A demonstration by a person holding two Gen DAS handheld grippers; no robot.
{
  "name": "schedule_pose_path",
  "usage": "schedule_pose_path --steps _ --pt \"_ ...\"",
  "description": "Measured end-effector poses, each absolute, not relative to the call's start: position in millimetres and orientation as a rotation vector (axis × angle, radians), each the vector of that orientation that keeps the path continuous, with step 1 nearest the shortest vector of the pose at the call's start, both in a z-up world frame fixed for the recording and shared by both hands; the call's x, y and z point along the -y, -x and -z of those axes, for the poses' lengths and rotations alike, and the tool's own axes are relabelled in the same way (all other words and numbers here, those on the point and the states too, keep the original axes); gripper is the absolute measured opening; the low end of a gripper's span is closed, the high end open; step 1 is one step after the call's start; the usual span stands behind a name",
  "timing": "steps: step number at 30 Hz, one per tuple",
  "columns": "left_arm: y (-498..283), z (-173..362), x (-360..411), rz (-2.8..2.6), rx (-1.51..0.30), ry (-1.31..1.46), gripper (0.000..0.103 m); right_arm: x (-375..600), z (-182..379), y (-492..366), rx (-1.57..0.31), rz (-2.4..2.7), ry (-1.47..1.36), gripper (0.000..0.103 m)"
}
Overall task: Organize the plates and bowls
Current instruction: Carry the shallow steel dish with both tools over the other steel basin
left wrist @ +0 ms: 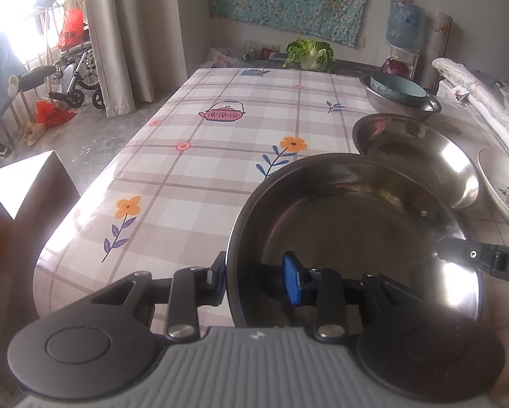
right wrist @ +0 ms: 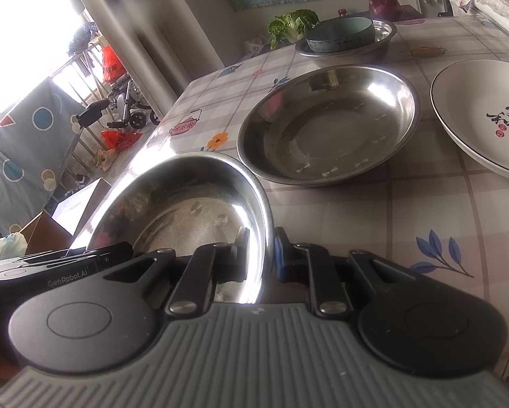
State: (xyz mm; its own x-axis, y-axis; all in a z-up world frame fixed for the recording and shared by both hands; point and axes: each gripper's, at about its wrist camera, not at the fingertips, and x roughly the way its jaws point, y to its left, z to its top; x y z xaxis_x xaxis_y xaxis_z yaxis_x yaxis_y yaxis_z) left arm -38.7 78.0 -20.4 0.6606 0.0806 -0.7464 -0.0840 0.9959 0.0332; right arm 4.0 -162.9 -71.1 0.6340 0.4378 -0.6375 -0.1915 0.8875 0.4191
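Steel bowl [left wrist: 349, 224] in left hand-held gripper [left wrist: 258, 272]

- The left wrist view is looking forward and downward along its fingers over the checked tablecloth [left wrist: 200, 176], sitting very close to the near steel bowl [left wrist: 353, 224] at lower right of frame.
- The right wrist view is facing the same way, equally close to that near steel bowl [right wrist: 186, 210].
- Both are sharing the second steel bowl [left wrist: 421, 159] [right wrist: 329, 122], white plate [left wrist: 503, 187] [right wrist: 482, 115] and cabbage [left wrist: 309, 54] [right wrist: 292, 23].
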Motion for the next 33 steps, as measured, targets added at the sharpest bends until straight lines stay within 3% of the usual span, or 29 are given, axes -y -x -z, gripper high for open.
schedule_pose_path --steps 19,33 --pt "38 7 -63 -0.075 -0.810 -0.017 0.034 179 63 7 -0.773 -0.349 -0.358 0.015" --pt "-7 -16 -23 0.034 -0.736 -0.055 0.034 215 43 6 -0.718 -0.241 -0.398 0.015"
